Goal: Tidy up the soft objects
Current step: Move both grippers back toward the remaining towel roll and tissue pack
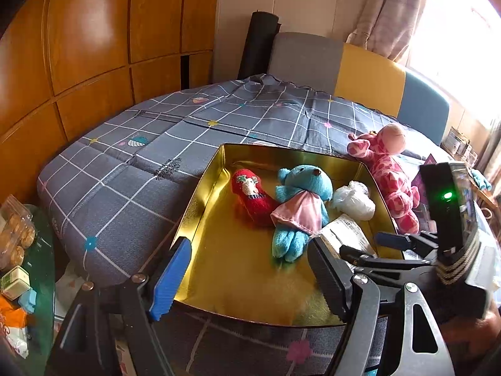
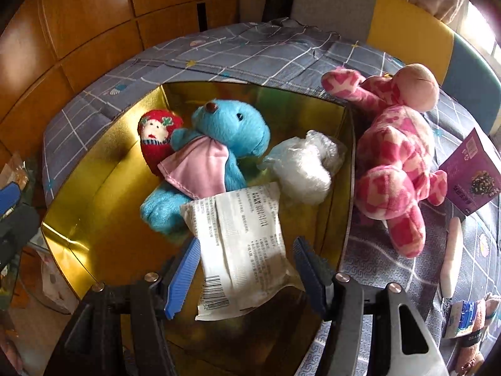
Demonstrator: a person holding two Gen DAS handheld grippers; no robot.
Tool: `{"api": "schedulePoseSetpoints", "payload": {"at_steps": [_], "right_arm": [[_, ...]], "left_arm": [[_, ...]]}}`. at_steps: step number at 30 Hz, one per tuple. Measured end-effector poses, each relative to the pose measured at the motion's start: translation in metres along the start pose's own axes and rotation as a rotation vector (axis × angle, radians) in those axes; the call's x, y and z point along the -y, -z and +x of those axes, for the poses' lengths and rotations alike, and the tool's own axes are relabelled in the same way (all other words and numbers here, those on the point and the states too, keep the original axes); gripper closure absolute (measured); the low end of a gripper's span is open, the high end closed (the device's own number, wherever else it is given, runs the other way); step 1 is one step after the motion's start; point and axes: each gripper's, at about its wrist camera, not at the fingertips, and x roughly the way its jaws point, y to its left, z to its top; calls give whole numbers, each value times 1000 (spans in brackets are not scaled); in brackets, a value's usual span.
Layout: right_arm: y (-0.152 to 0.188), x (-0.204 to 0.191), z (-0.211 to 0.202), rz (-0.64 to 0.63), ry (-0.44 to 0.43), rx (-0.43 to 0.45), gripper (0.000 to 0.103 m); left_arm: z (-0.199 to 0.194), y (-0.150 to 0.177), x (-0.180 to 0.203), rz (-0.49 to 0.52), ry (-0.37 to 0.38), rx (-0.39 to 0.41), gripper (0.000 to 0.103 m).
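Note:
An open gold tin [image 1: 200, 194] [image 2: 103, 163] sits on the bed. Inside lie a blue teddy in a pink cape [image 1: 303, 188] [image 2: 225, 125], a red knitted doll [image 1: 250, 194] [image 2: 156, 138] and a crumpled white plastic bundle [image 1: 353, 200] [image 2: 303, 169]. My right gripper [image 2: 247, 272] [image 1: 369, 246] is shut on a white printed packet [image 2: 244, 244] [image 1: 344, 232], low over the tin's near right part, against the teddy's legs. My left gripper [image 1: 250, 279] hangs open over the tin's near rim with nothing between its pads. A pink spotted plush [image 1: 388, 169] [image 2: 394, 156] lies outside the tin's right wall.
The grey checked bedspread [image 1: 156, 144] stretches left and back to a wooden wall. A purple box [image 2: 472, 172], a cream oblong object [image 2: 451, 257] and a small pack [image 2: 466, 316] lie right of the plush. A green glass table with snacks [image 1: 18, 244] stands at the left.

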Motion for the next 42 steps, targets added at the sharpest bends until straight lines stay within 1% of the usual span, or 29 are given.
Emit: {"api": "schedulePoseSetpoints", "payload": {"at_steps": [8,10,12,18,25,30,37,40,42], "right_arm": [[6,17,-26,52,8,68,40],[8,21,-33,60,25,85,40],[11,27,-41,72,24,105,40],[23,53,-67,125,41,152,40],[40,89,-84,214,69,168,40],[53,105,-90,251,79,173,40],[77,139,-101,310,129,171,40],[92,165,-111,349,177,175,40],[103,189,-123,401,212,187,40]], "left_arm": [[2,5,10,29,9,-14,25],[2,6,13,43,12,-16,23],[1,7,17,53,17,-16,23],[-1,8,28,82,31,-15,22],[-4,7,42,112,49,-12,21],[-4,9,56,144,66,-18,21],[-9,7,80,207,108,-7,21],[-10,2,92,229,144,-11,21],[-12,-2,103,257,165,-5,21]]}}
